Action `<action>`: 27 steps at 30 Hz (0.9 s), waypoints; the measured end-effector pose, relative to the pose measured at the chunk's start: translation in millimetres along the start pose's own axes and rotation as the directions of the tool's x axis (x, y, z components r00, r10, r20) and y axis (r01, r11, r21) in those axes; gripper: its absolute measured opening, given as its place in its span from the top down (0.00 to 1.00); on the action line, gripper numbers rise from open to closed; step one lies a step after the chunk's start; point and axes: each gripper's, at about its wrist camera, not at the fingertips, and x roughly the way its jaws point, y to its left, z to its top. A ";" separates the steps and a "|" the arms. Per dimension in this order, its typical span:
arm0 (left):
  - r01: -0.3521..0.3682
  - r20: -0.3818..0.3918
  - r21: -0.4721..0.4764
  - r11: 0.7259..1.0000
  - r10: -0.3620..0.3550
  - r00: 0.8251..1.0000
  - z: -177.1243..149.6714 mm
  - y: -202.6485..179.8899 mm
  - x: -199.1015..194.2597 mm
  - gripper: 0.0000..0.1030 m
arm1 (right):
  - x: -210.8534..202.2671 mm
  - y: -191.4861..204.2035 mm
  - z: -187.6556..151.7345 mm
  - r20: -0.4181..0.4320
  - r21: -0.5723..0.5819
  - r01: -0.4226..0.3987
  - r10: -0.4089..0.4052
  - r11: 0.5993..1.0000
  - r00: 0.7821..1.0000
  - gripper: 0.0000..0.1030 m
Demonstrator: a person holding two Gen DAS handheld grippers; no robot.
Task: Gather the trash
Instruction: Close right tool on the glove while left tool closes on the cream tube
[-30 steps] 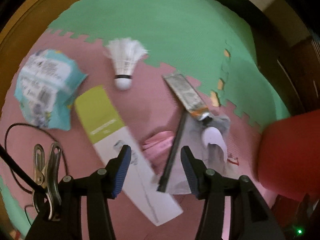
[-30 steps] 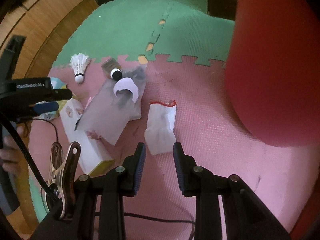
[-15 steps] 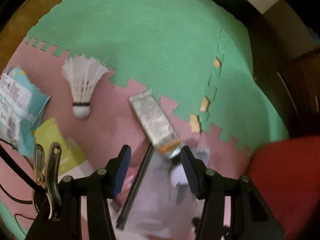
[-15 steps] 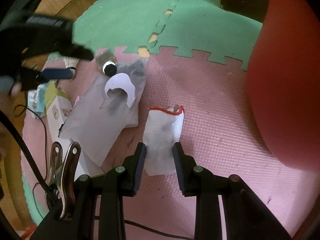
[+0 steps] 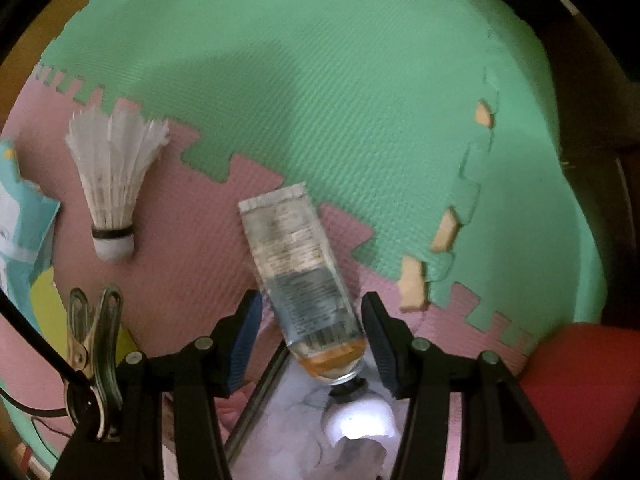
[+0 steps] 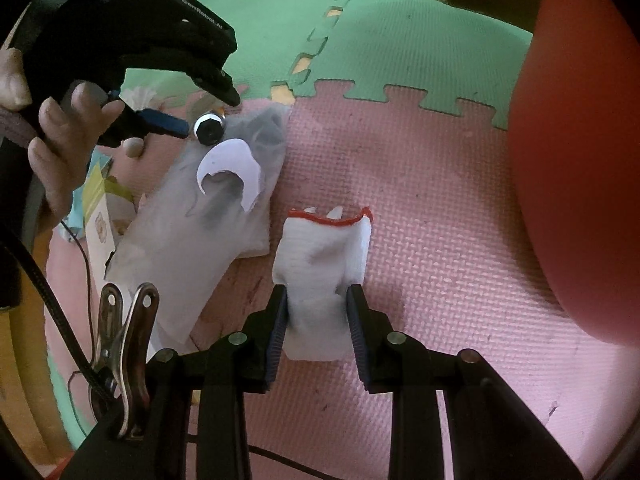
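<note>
A squashed grey tube (image 5: 300,264) with an orange band and a black cap (image 6: 208,130) lies on the pink foam mat (image 5: 192,248). My left gripper (image 5: 311,298) points down over it, open, with the tube's lower end between the fingers and gaps on both sides. In the right wrist view a hand holds this left gripper (image 6: 206,114) at the upper left. A white knitted cloth with red trim (image 6: 324,256) lies flat on the mat. My right gripper (image 6: 317,292) straddles its near end, jaws open, pads at the cloth's sides without squeezing it.
A white shuttlecock (image 5: 112,184), a teal packet (image 5: 24,224) and a yellow-green box (image 6: 98,208) lie to the left. A grey plastic bag (image 6: 192,232) with a white curved scrap (image 6: 236,164) lies beside the cloth. A big red rounded object (image 6: 580,160) stands right. Green mat (image 5: 320,80) lies beyond.
My left gripper moved across the mat and down, bringing the tube between its fingers. The right gripper sank onto the white cloth, which now sits between its fingers. Neither opening changed.
</note>
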 end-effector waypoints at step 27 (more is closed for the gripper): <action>0.087 0.089 0.059 0.994 -0.092 0.992 -29.4 56.9 -82.6 0.62 | -9.8 -8.7 15.5 -0.075 -0.007 -0.028 0.028 1.000 0.997 0.85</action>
